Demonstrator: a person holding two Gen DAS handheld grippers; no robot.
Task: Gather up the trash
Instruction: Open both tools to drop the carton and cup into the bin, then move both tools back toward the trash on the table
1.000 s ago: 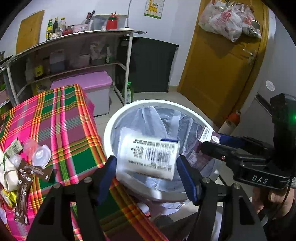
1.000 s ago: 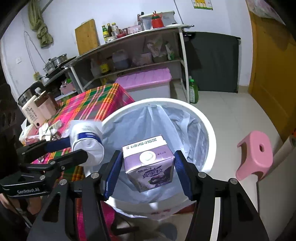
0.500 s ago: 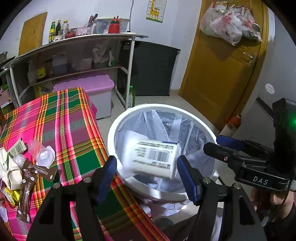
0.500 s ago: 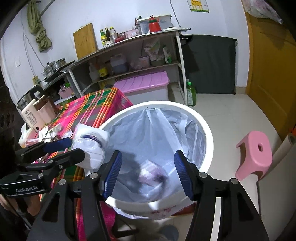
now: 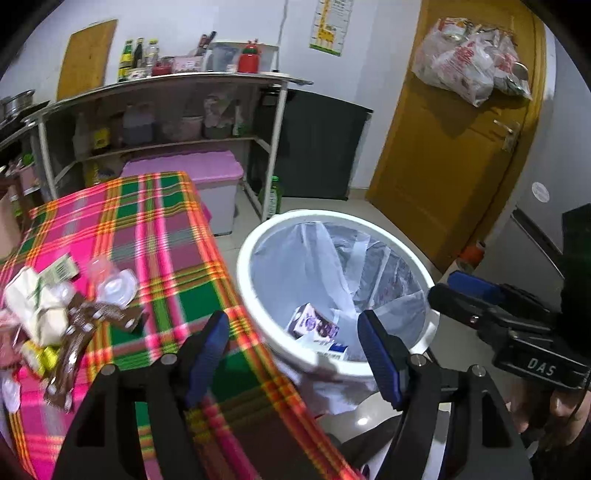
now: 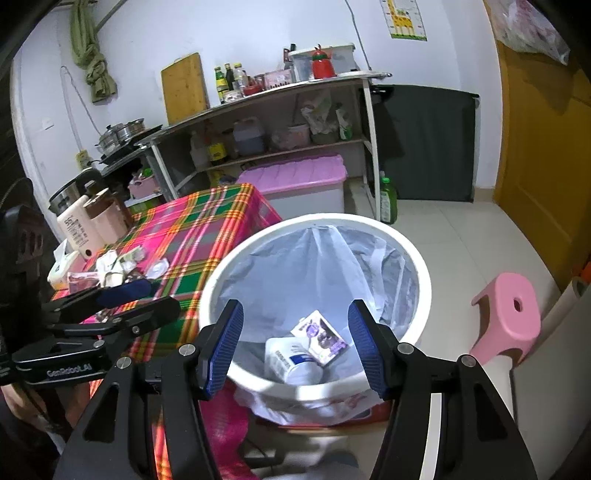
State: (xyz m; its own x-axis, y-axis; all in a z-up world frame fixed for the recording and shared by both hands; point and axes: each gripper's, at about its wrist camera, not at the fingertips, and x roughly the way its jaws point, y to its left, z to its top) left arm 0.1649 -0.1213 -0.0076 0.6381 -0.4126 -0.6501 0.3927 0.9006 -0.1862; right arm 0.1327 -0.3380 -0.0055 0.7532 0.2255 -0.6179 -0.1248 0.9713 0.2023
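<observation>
We see a small kitchen with white walls (image 6: 258, 33) and a pale tiled floor (image 6: 461, 236). Along the far wall stands a metal shelf unit (image 6: 280, 110) whose top carries bottles (image 6: 225, 79), a red kettle (image 6: 322, 64) and a wooden cutting board (image 6: 184, 86) leaning upright. A pink-lidded storage box (image 6: 295, 177) sits on the floor under it, with a green bottle (image 6: 388, 199) just to its right. To the right of the shelves is a dark cabinet (image 6: 424, 140), then a yellow-brown door (image 5: 450, 147) with plastic bags (image 5: 469, 62) hanging on it. A giraffe poster (image 6: 406, 18) hangs high on the wall. Near right, a pink stool (image 6: 509, 317) stands on the tiles.
</observation>
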